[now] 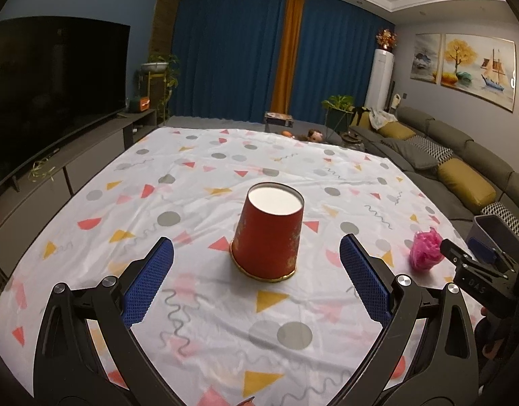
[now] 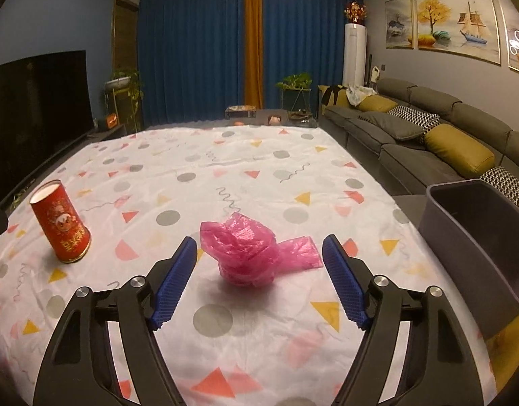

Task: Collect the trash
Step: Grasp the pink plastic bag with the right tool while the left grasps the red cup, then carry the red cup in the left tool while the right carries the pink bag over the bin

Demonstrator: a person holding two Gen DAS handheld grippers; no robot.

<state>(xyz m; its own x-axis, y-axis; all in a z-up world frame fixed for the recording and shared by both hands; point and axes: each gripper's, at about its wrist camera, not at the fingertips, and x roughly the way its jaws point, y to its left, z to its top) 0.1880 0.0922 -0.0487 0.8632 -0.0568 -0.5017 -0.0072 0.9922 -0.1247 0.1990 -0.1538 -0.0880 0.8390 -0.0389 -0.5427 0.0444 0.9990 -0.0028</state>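
A red paper cup [image 1: 267, 233] stands upside down on the patterned tablecloth [image 1: 198, 176]. My left gripper [image 1: 257, 248] is open, its blue pads on either side of the cup's base and clear of it. A crumpled pink plastic bag [image 2: 251, 253] lies on the cloth to the right. My right gripper [image 2: 259, 247] is open around the bag, its pads apart from it. The right wrist view shows the cup [image 2: 61, 220] far left. From the left wrist view the pink bag [image 1: 425, 248] sits at the right beside the right gripper's black body [image 1: 475, 267].
A dark grey bin [image 2: 475, 237] stands off the table's right edge, also visible in the left wrist view as the bin [image 1: 492, 237]. A grey sofa [image 2: 428, 142] with cushions runs along the right. A television [image 1: 53, 94] on a low cabinet is at the left.
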